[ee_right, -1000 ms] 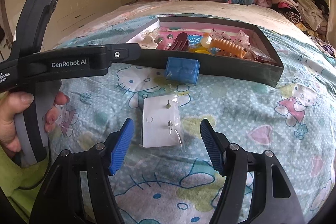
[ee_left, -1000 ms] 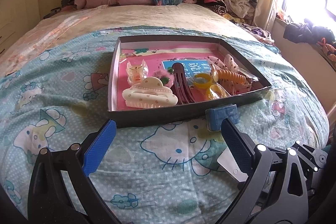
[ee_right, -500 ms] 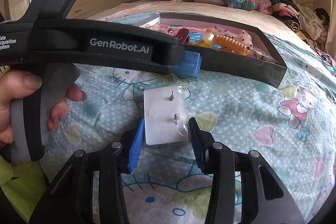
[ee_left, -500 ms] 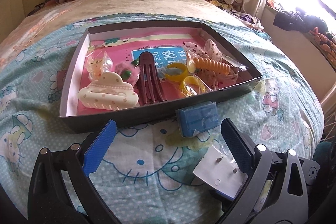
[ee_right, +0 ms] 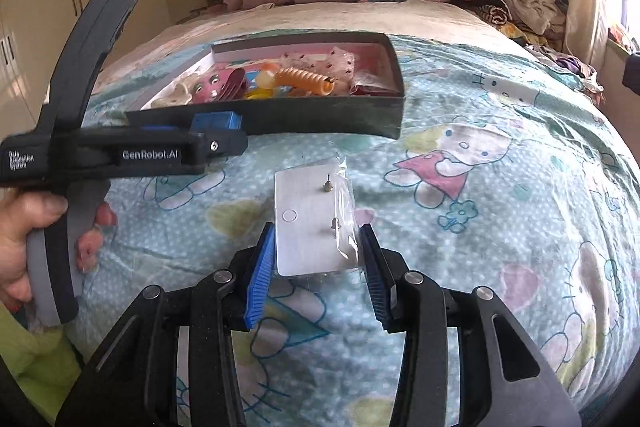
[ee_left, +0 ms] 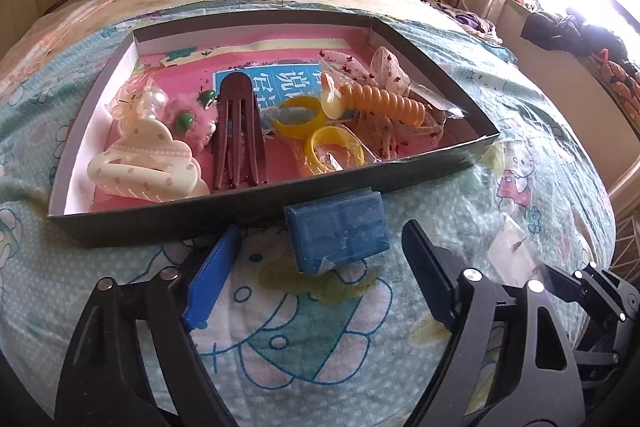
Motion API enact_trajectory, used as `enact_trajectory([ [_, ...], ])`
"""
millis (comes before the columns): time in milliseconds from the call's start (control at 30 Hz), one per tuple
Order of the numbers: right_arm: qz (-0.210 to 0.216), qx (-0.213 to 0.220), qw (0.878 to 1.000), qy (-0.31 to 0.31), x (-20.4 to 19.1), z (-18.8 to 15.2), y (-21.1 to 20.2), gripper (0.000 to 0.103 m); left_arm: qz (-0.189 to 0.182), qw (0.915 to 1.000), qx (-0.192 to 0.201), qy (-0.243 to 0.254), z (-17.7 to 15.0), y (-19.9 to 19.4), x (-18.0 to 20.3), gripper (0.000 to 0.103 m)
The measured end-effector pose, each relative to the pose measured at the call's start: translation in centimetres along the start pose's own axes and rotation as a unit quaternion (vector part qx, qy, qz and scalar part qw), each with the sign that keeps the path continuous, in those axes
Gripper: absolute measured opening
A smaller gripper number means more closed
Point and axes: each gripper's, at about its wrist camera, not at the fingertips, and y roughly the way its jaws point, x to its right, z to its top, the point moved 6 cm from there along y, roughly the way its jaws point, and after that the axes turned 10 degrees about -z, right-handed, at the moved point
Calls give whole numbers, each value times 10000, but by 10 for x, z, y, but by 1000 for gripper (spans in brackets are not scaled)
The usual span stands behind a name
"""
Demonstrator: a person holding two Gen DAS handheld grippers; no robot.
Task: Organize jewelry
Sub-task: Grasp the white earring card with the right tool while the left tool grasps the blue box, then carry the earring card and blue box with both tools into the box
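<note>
1. Right gripper (ee_right: 316,263) has its fingers clamped on the earring card (ee_right: 314,219) in its clear sleeve, lifted a bit off the bed (ee_right: 500,187), long axis pointing to 12 o'clock.
2. The tray (ee_right: 320,115) of hair clips sits at about 11 o'clock from it, not far.
3. Left gripper (ee_left: 316,271) has its fingers apart, straddling the little blue box (ee_left: 338,231) against the tray's front wall.
4. Soft Hello Kitty sheet, clothes piled by the headboard.
</note>
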Motion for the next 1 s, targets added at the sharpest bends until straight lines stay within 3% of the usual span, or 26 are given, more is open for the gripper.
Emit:
enact_trajectory([
  [67,-6,88,9999,63,6,4,-3,40,-1,10000,-36,25,0,1,2,40],
  [500,133,330,9993,81,11,30,-14,40,-171,9993,305,135,7,-32,12,41],
  [1000,417,422,9980,-227,-27,54,-12,40,124,9973,727,-15,11,-69,-17,41],
])
